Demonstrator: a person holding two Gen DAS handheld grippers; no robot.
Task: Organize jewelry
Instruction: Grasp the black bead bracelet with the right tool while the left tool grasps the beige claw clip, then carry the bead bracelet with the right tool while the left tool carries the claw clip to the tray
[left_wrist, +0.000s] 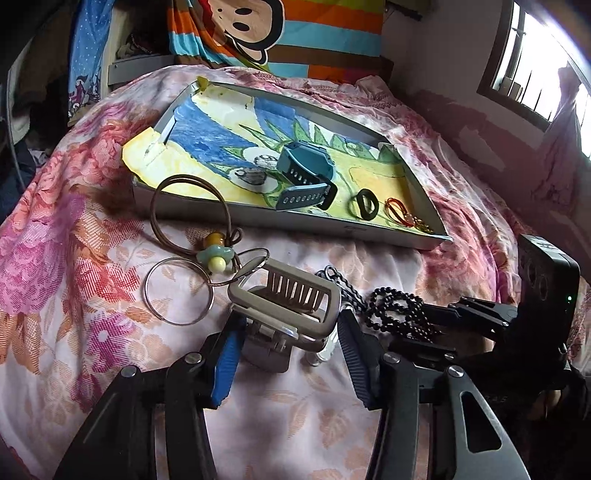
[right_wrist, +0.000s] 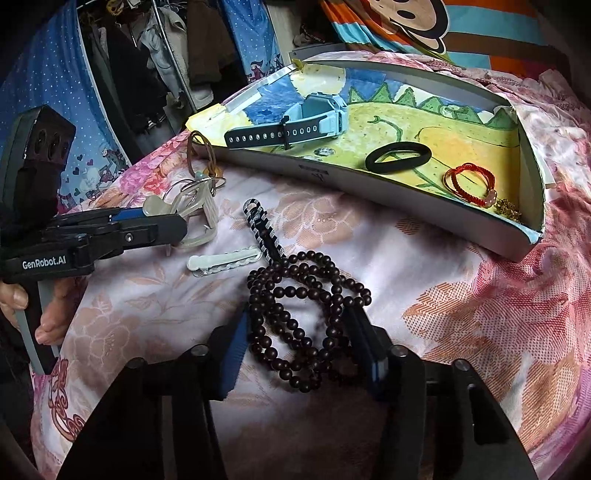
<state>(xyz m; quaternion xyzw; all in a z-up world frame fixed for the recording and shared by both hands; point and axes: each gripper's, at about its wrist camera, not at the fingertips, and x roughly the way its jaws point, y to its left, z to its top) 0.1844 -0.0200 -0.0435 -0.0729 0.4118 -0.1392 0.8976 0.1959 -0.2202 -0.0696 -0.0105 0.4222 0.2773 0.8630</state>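
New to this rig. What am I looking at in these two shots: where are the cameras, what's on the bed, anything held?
There is no robot. A person holds a two-finger gripper in each hand, each with a fisheye camera looking along its fingers.

The left wrist view shows the left gripper straddling a beige rectangular plastic hair claw. The right wrist view shows the right gripper straddling a dark brown beaded necklace. I cannot tell whether the pads press yet.

Everything lies on a pink floral bedsheet. A shallow grey cardboard tray holds a teal strap watch, a black hair tie and a red cord bracelet.
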